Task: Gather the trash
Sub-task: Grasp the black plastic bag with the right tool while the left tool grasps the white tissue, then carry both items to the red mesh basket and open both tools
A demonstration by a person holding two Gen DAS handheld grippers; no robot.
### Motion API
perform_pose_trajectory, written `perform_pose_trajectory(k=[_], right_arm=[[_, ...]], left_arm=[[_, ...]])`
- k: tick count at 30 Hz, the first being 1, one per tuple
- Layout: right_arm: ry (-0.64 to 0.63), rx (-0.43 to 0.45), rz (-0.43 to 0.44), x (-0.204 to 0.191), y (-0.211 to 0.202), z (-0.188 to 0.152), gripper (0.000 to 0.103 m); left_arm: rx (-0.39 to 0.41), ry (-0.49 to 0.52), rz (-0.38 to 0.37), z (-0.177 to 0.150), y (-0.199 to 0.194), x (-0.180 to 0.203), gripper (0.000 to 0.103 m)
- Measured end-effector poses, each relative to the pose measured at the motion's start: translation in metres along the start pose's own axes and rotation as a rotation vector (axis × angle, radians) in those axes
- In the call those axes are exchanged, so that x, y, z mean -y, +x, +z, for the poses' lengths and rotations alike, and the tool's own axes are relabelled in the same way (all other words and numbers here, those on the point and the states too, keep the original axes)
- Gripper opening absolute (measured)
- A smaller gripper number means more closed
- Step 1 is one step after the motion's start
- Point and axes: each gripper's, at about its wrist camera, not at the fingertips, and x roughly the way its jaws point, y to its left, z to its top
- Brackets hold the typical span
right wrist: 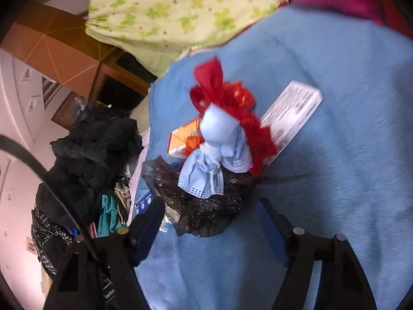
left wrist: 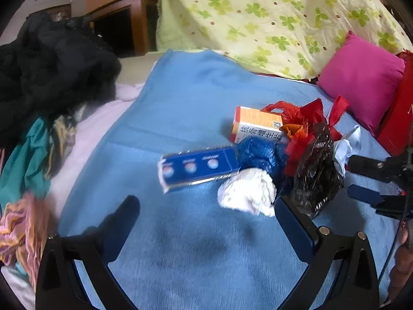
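Observation:
A heap of trash lies on the blue blanket [left wrist: 196, 98]. It holds a long blue box [left wrist: 196, 168], a crumpled white tissue [left wrist: 245, 193], a blue plastic bag [left wrist: 260, 155], an orange box [left wrist: 255, 124], a red plastic bag [left wrist: 304, 118], a black plastic bag [left wrist: 317, 178] and a pale blue face mask [left wrist: 346, 147]. My left gripper [left wrist: 206, 206] is open just short of the tissue, which lies by its right finger. My right gripper [right wrist: 211, 217] is open around the black plastic bag [right wrist: 206, 206], its pads apart from it. The face mask [right wrist: 216, 149] lies on that bag.
A dark clothes pile [left wrist: 51, 64] and colourful garments [left wrist: 28, 168] lie at the left. A pink pillow [left wrist: 361, 82], a red box [left wrist: 397, 118] and clover-print bedding [left wrist: 258, 18] border the far side. A white box [right wrist: 291, 111] lies behind the red bag [right wrist: 224, 98].

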Motion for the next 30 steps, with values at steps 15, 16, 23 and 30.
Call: perform_pose_trajectory(k=[15,16,23,30], right_arm=[[0.102,-0.076,-0.044,0.008,0.078,0.005,0.043],[0.102,-0.077,-0.046,0.006,0.077,0.004,0.043],[-0.022,-0.140,-0.022,-0.027,0.063,-0.017,0.042],[-0.230,-0.087,0.080,-0.064,0.015,-0.039,0.042]], left_arm=[[-0.133,0.012,-0.187,0.003,0.052,0.008,0.040],[-0.130,0.006,-0.197,0.003,0.051,0.007,0.039],[-0.111,-0.032,-0.201,0.003,0.045,-0.005,0.034],[-0.003,-0.042,-0.167,0.006,0.011,-0.010,0.033]])
